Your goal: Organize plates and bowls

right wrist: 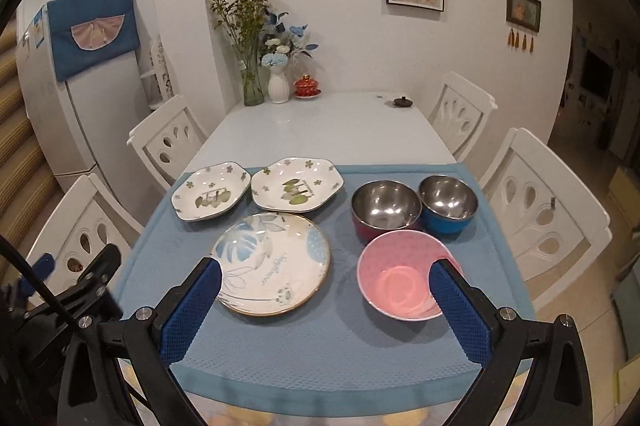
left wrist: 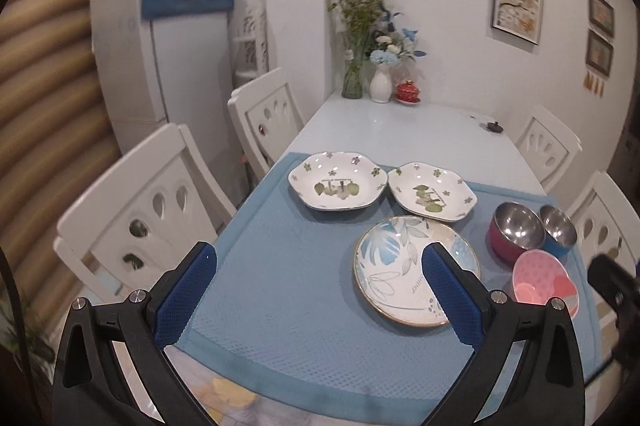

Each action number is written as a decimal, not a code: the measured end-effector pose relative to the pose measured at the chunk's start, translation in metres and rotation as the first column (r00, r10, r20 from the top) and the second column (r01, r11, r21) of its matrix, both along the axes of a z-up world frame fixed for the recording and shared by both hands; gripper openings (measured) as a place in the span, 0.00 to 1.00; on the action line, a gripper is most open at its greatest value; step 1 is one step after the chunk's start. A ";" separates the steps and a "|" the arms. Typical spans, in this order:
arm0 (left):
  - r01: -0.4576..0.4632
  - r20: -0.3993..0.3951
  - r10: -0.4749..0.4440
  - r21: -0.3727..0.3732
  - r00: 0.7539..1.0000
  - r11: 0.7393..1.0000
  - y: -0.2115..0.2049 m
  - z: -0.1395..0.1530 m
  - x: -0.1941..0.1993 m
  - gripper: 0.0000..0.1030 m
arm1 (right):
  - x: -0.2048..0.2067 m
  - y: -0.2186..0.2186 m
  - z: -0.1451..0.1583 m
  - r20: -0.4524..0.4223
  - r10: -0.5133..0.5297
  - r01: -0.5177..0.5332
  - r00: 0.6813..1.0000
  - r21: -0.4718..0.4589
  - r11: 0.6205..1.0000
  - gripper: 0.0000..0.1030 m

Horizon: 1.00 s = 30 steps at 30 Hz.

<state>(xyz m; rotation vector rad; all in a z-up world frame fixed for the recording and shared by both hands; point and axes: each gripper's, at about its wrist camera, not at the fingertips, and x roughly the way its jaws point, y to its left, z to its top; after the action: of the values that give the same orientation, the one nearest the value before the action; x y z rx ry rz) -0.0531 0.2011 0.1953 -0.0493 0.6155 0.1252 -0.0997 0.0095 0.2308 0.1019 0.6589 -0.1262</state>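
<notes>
On a blue mat [right wrist: 320, 338] at the near end of a white dining table [right wrist: 320, 130], three plates and three bowls sit unstacked. A round leaf-print plate [right wrist: 272, 262] lies nearest, left of a pink bowl [right wrist: 404, 274]; behind them, two white flowered plates [right wrist: 210, 191] [right wrist: 296, 184] lie side by side, with a red steel bowl [right wrist: 386, 208] touching a blue steel bowl [right wrist: 448, 204] to their right. The right gripper [right wrist: 324, 300] hovers low over the mat's front edge, jaws spread wide and empty, pointing between round plate and pink bowl. The left gripper [left wrist: 318, 290] hangs level to its left, equally wide and empty, its right finger overlapping the round plate in view. White chairs [right wrist: 540, 210] flank the table; vases of flowers [right wrist: 276, 66] stand at its far end.
</notes>
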 end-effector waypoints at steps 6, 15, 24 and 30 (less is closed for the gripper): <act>0.007 -0.057 -0.009 -0.036 0.998 0.999 0.009 -0.013 0.017 0.99 | 0.006 0.012 -0.012 -0.050 -0.022 0.021 0.998 -0.020 1.000 1.00; 0.071 -0.153 -0.084 -0.093 0.985 0.993 0.006 -0.035 0.029 0.99 | 0.012 0.012 -0.033 -0.145 -0.060 0.064 0.988 0.024 0.998 1.00; 0.081 -0.219 -0.096 -0.076 0.971 0.994 0.020 -0.049 0.041 0.99 | 0.020 0.007 -0.055 -0.229 -0.098 0.110 0.968 0.043 0.993 1.00; 0.079 -0.231 -0.095 -0.077 0.968 0.994 0.028 -0.052 0.045 0.99 | 0.023 0.012 -0.062 -0.252 -0.102 0.117 0.962 0.045 0.992 1.00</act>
<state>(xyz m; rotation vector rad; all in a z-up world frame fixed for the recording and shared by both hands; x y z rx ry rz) -0.0080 0.2294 0.1430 -0.0730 0.8566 0.0249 -0.0764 0.0216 0.1686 0.1822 0.9096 -0.2292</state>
